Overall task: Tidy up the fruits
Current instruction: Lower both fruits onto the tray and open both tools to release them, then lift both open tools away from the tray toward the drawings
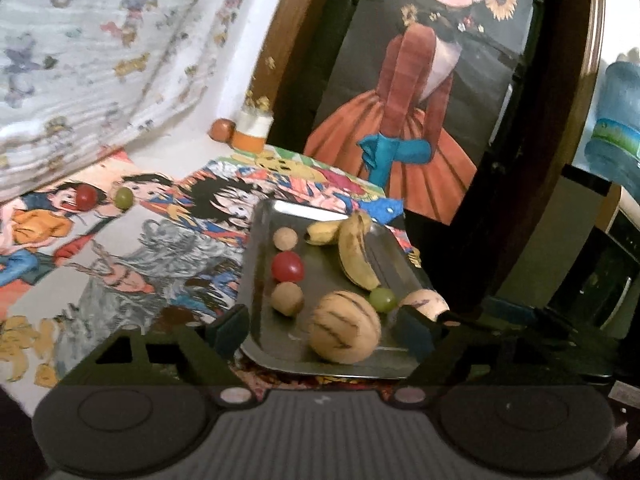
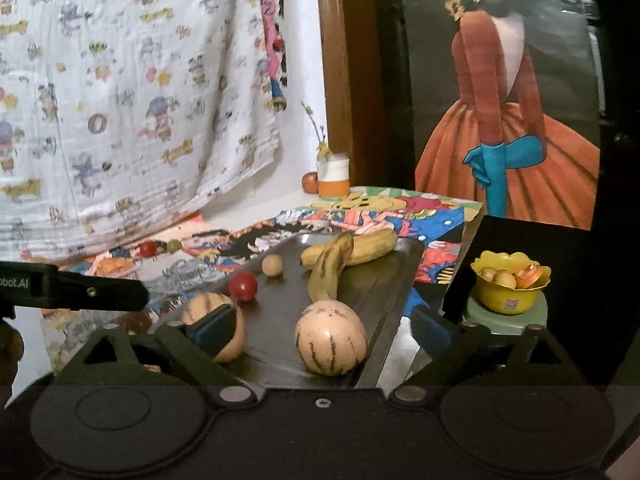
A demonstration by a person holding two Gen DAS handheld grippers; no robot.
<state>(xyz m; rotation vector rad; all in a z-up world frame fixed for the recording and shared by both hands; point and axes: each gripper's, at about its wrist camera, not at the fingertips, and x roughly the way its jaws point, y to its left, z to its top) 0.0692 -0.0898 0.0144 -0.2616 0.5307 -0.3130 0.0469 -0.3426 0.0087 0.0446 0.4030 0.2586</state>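
Fruit on the tray and cloth

The tray has two bananas, two striped melons, two small tan balls, one red tomato and one green grape. The cloth has one more tomato and one more grape.

The right gripper's finger hides part of one striped melon — bowl contents unclear.

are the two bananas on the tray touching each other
Touching. In the right wrist view the darker banana lies draped over the yellower banana on the tray, their surfaces overlapping with no gap.
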